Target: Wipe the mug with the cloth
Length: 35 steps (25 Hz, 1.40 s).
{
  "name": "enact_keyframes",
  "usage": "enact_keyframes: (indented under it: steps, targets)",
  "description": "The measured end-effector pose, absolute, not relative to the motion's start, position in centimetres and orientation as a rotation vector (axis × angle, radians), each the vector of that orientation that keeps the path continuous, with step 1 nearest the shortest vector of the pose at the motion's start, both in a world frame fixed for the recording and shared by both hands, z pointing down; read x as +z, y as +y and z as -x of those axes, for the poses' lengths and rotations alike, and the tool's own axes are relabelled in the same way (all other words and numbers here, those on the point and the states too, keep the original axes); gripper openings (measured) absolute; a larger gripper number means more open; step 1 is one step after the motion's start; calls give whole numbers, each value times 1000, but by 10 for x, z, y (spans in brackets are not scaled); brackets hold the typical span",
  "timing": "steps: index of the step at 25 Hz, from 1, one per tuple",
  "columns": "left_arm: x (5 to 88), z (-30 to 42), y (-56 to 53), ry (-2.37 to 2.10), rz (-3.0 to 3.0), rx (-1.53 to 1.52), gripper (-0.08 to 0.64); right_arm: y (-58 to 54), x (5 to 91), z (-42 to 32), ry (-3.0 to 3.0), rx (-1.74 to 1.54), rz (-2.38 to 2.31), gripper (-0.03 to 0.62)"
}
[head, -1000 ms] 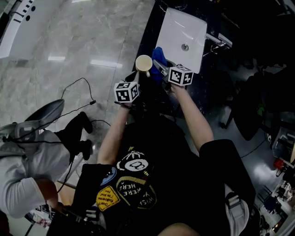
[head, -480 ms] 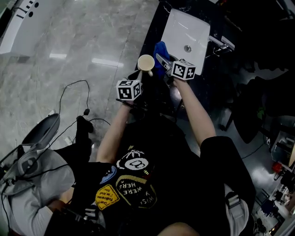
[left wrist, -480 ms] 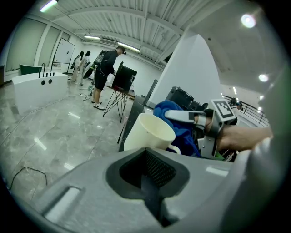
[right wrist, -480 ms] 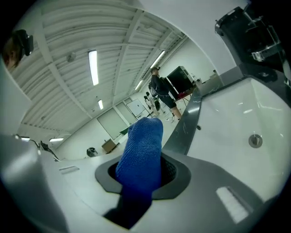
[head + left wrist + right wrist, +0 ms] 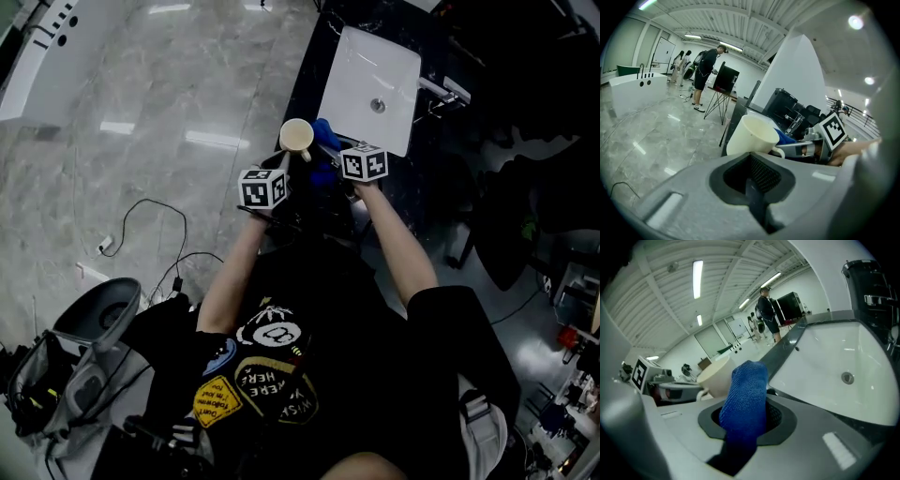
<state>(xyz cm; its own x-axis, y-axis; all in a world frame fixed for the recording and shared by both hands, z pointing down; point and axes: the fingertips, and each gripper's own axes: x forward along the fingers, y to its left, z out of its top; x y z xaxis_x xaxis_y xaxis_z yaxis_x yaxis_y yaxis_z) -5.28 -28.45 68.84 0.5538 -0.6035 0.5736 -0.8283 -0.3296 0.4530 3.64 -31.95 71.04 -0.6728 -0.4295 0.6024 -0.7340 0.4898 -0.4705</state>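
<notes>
In the head view, the cream mug (image 5: 296, 139) is held aloft by the left gripper (image 5: 284, 161) at the edge of the dark counter (image 5: 307, 75), near the white sink (image 5: 356, 56). The blue cloth (image 5: 324, 129), carried by the right gripper (image 5: 330, 150), is seen just beside the mug. Wiping is judged to be barely begun, and no wiped part can be made out.

In the left gripper view, the jaws are clenched under the mug, whose base is hidden behind them.

In the right gripper view, the jaws are clamped on the cloth. A fold of it stands up between them, close to the mug, though contact cannot be settled.
</notes>
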Motion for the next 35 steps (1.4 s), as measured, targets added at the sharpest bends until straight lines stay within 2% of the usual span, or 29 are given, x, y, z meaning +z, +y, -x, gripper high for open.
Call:
enact_keyframes:
  steps: [6, 12, 14, 16, 27, 35]
  targets:
    - [687, 59, -278, -1131, -2078, 407, 5, -299, 738, -65, -2108, 917, -1045, 98]
    - [681, 71, -272, -1110, -2099, 385, 5, -300, 713, -73, -2245, 929, -1221, 160]
    - [680, 74, -270, -1098, -2107, 377, 5, -297, 708, -74, -2268, 918, -1232, 113]
    - [678, 75, -268, -1085, -2115, 368, 5, -294, 701, -75, -2291, 903, -1252, 93]
    - [618, 95, -226, -1201, -2261, 275, 5, -220, 591, -81, -2563, 760, -1433, 89]
    - [549, 30, -121, -1304, -2374, 205, 5, -116, 526, -101, -2749, 669, -1363, 89]
